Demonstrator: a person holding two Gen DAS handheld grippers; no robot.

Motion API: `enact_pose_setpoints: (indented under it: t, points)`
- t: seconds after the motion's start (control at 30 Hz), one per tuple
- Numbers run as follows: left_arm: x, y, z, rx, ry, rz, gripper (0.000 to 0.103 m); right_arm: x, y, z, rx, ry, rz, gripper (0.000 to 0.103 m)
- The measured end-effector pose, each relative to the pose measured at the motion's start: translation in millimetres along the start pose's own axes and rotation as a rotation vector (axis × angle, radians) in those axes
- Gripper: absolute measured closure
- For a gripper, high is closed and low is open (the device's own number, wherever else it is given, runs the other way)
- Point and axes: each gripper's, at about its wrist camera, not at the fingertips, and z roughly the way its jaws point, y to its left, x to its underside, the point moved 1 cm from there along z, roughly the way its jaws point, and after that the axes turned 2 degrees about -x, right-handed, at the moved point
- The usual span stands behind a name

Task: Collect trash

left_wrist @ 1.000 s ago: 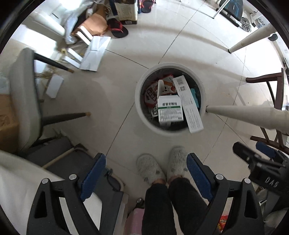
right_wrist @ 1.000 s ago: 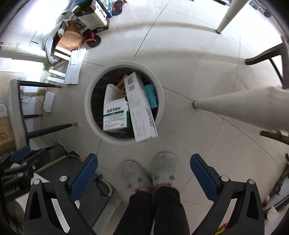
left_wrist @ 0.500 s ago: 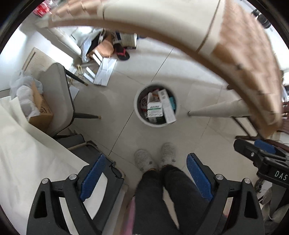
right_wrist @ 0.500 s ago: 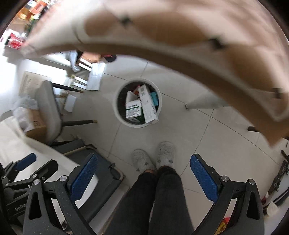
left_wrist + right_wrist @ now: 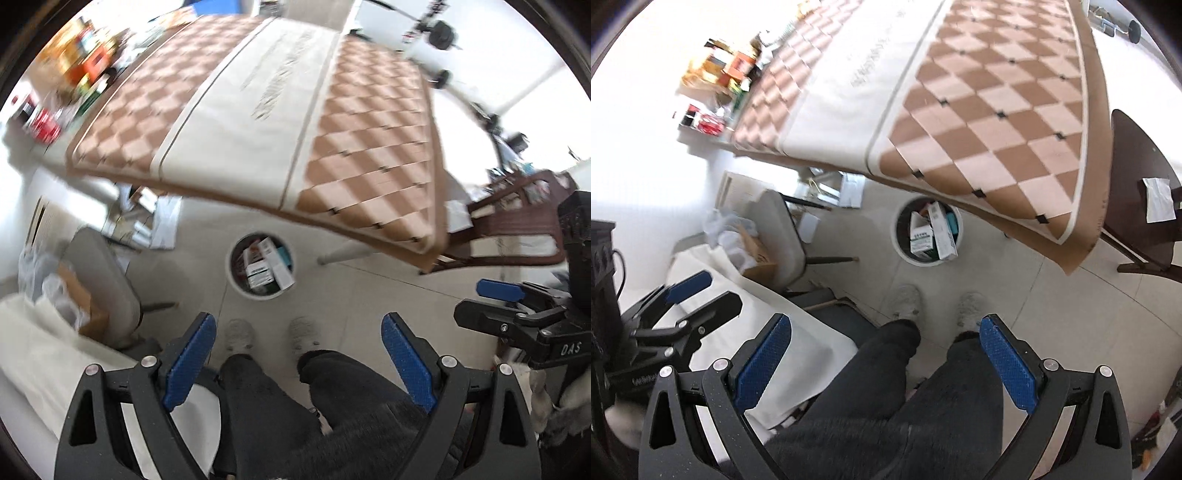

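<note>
A round white waste bin (image 5: 236,284) stands on the tiled floor under the table edge, also in the right wrist view (image 5: 899,242). It holds several cardboard boxes (image 5: 269,267), among them a green-and-white box (image 5: 921,240). My left gripper (image 5: 297,362) is open and empty, high above the floor over the person's legs. My right gripper (image 5: 884,363) is open and empty at the same height. The right gripper shows in the left wrist view (image 5: 517,314); the left one shows in the right wrist view (image 5: 683,306).
A table with a brown-and-cream checked cloth (image 5: 258,110) fills the top, also in the right wrist view (image 5: 979,92), with boxes at its far left (image 5: 720,70). A grey chair (image 5: 107,284), a dark wooden chair (image 5: 1141,192), floor clutter (image 5: 147,218) and slippered feet (image 5: 240,334) surround the bin.
Both grippers have risen well above the bin, from below the table to above its top. The bin now looks small and far below. Both stay open.
</note>
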Motion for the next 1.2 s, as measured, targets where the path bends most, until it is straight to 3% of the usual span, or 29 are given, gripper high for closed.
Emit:
enact_pose_setpoints:
  t: [0.2, 0.47, 0.6, 0.63, 0.87, 1.2]
  points:
    - [-14, 4, -42, 0.138, 0.006, 0.128, 0.012, 19, 26, -47, -0.045, -0.061, 0.103, 0.000]
    - [-13, 27, -80, 0.250, 0.030, 0.242, 0.012, 60, 81, -62, -0.070, -0.164, 0.259, 0.000]
    - [-10, 36, -91, 0.274, 0.024, 0.267, 0.011, 81, 103, -65, -0.086, -0.207, 0.313, 0.000]
    - [-9, 38, -93, 0.278, 0.024, 0.271, 0.000, 85, 107, -66, -0.080, -0.215, 0.320, 0.000]
    - [-4, 44, -107, 0.301, -0.007, 0.242, 0.000, 103, 120, -74, -0.073, -0.253, 0.343, 0.000]
    - [4, 50, -116, 0.301, -0.029, 0.188, 0.000, 101, 124, -79, -0.111, -0.265, 0.301, 0.000]
